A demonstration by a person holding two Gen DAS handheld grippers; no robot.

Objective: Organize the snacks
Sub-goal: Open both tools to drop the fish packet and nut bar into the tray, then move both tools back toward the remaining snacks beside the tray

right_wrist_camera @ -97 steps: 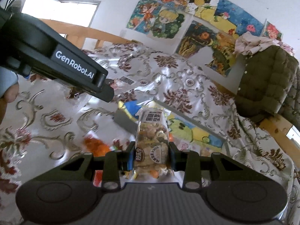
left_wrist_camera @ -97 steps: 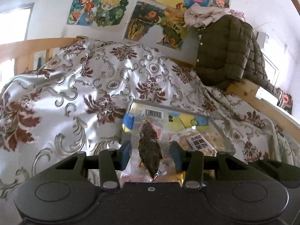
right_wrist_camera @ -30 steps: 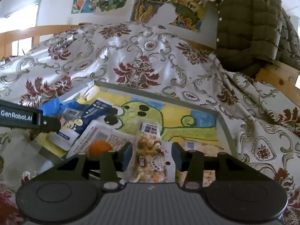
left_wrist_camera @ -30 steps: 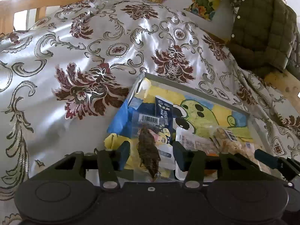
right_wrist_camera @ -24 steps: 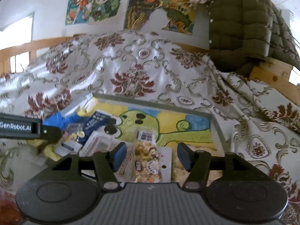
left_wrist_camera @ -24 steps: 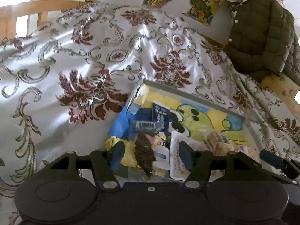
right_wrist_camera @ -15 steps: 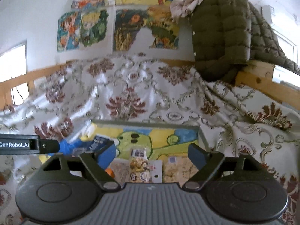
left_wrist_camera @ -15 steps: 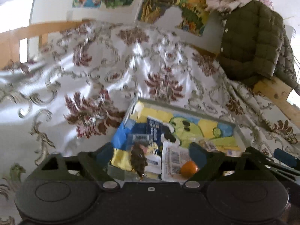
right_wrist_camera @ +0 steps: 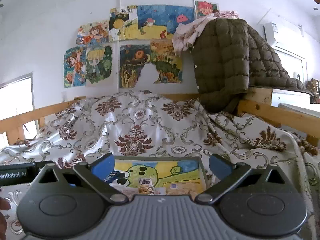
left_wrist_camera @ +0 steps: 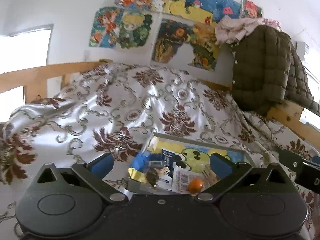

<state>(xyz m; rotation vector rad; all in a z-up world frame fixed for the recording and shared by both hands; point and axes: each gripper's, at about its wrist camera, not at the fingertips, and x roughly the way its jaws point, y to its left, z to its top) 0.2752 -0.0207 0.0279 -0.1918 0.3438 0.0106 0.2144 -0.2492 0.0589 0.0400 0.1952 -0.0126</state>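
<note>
The left gripper (left_wrist_camera: pixel 161 165) stood with jaws spread wide and nothing between them, and the right gripper (right_wrist_camera: pixel 161 165) was likewise fully released and empty. Below them the tray (left_wrist_camera: pixel 198 138) rested on the patterned bedspread (left_wrist_camera: pixel 120 104) and held the snacks: a dark dried-meat packet (left_wrist_camera: pixel 153 177), a barcoded white packet (left_wrist_camera: pixel 181 179), an orange ball (left_wrist_camera: pixel 195 184) and a mixed-nut packet (right_wrist_camera: pixel 146 188). A quilted olive jacket (right_wrist_camera: pixel 226 60) hung over the wooden bed rail (right_wrist_camera: pixel 280 114) beyond.

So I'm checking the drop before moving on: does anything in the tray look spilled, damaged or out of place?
Nothing stands out. The snack packs lie loosely overlapping inside the tray with an orange ball; nothing shows on the bedspread. Both grippers, left and right, are open and empty.
</note>
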